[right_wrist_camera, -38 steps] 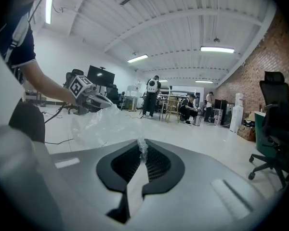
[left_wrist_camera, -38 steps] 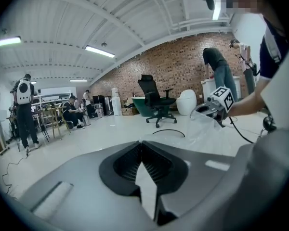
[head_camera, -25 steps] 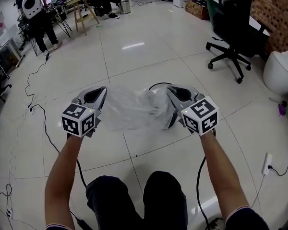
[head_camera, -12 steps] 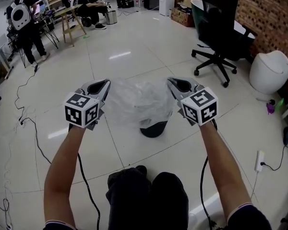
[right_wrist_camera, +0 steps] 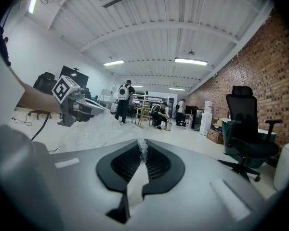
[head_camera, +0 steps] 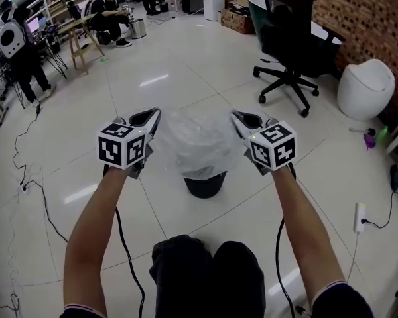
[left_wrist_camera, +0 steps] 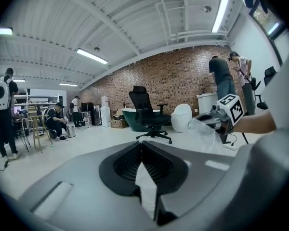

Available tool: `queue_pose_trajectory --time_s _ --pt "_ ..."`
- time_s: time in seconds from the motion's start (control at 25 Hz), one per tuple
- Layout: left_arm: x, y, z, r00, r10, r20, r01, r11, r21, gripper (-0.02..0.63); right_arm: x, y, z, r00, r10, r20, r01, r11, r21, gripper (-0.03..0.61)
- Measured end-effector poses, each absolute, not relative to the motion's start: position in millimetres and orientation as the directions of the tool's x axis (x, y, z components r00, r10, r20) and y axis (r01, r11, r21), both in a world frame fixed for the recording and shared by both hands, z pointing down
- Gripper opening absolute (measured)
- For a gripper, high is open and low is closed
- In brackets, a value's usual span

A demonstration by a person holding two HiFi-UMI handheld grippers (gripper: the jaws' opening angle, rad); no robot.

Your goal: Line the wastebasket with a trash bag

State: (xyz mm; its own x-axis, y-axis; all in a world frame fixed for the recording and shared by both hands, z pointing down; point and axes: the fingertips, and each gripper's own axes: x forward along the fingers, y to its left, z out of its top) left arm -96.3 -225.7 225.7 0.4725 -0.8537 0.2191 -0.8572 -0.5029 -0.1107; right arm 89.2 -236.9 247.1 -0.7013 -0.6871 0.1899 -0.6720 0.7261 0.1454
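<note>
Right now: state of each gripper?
Left gripper: closed, pinching one edge of the bag.
Right gripper: closed, pinching the opposite edge of the bag.

A black office chair [head_camera: 286, 42] stands on the glossy tiled floor [head_camera: 186, 65] near the brick wall [head_camera: 368, 15]. In the head view, a white rounded container [head_camera: 365, 88] sits to the chair's right, just beside that wall. At the far end of the room a seated person [head_camera: 105, 20] is next to a small metal bin [head_camera: 138, 28] and a wooden stool [head_camera: 79, 42], a standing person [head_camera: 16, 52] carries a white backpack, and a white socket block [head_camera: 358, 216] with its lead lies on the floor at the right.
</note>
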Motion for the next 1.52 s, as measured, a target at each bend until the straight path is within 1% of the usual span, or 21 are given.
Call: queue_pose_trajectory --time_s 0.24,0.64,0.88,1.08,1.52 --pt "-76 -244 248 0.476 -0.846 0.240 -0.861 -0.504 -0.068 0.011 93 -249 271 -0.700 -0.682 0.213 -0.679 0.727 0.102 0.002" --pt "-65 -246 271 0.495 -0.821 0.283 -0.852 -0.523 -0.026 0.011 95 -252 289 -0.706 -0.666 0.241 -0.670 0.738 0.080 0.002" --pt "-67 -244 274 0.499 -0.810 0.308 -0.848 -0.530 -0.019 0.011 91 -253 285 -0.712 -0.661 0.237 -0.665 0.743 0.077 0.002" --pt "-72 -257 279 0.473 -0.825 0.310 -0.860 -0.508 -0.039 0.011 94 -264 286 -0.704 -0.671 0.232 -0.679 0.732 0.059 0.002" --pt "-84 -287 337 0.451 -0.809 0.377 -0.873 -0.488 -0.003 0.011 104 -293 335 -0.656 -0.693 0.299 -0.722 0.692 0.020 0.002"
